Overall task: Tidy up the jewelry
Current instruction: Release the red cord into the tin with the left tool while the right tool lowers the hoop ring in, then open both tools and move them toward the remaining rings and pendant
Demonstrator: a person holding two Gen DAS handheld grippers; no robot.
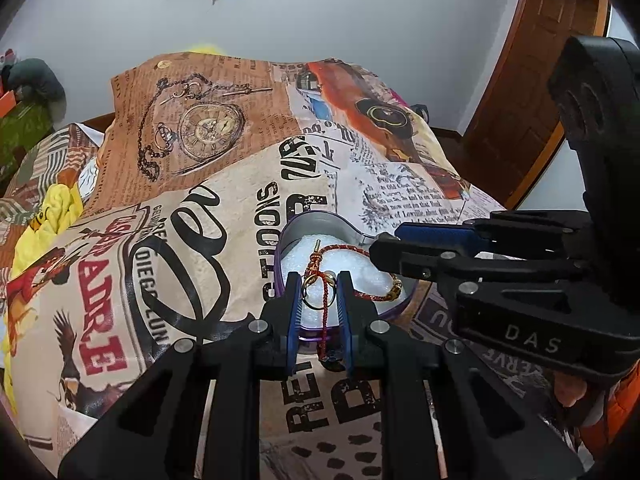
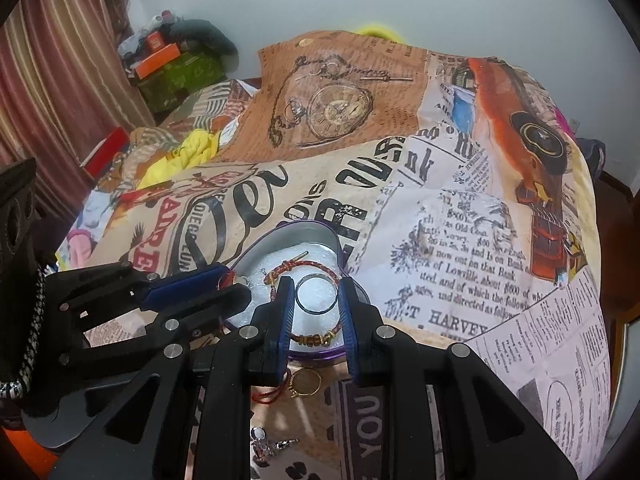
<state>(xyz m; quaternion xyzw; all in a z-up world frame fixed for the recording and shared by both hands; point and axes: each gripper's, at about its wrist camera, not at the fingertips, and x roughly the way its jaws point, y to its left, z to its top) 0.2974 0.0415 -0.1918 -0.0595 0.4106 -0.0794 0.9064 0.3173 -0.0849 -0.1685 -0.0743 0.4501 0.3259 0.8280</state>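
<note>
Left view: left gripper (image 1: 319,280) clamped on red cord with gold ring (image 1: 311,294), centre frame, over tin (image 1: 320,222) for dropping in.

Right view: right gripper (image 2: 317,294) seemingly pinching silver ring (image 2: 317,294) above tin (image 2: 304,229); bracelet (image 2: 312,338) already inside.

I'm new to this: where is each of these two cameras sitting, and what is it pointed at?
Left wrist view: rides the left hand-held gripper, looking along its fingers at a gold ring over the purple tin; the right hand-held gripper enters from the right.
Right wrist view: rides the right hand-held gripper, framing a silver ring over the same tin; the left one enters from the left.
Shared: tin, red bracelet, printed bedspread.
</note>
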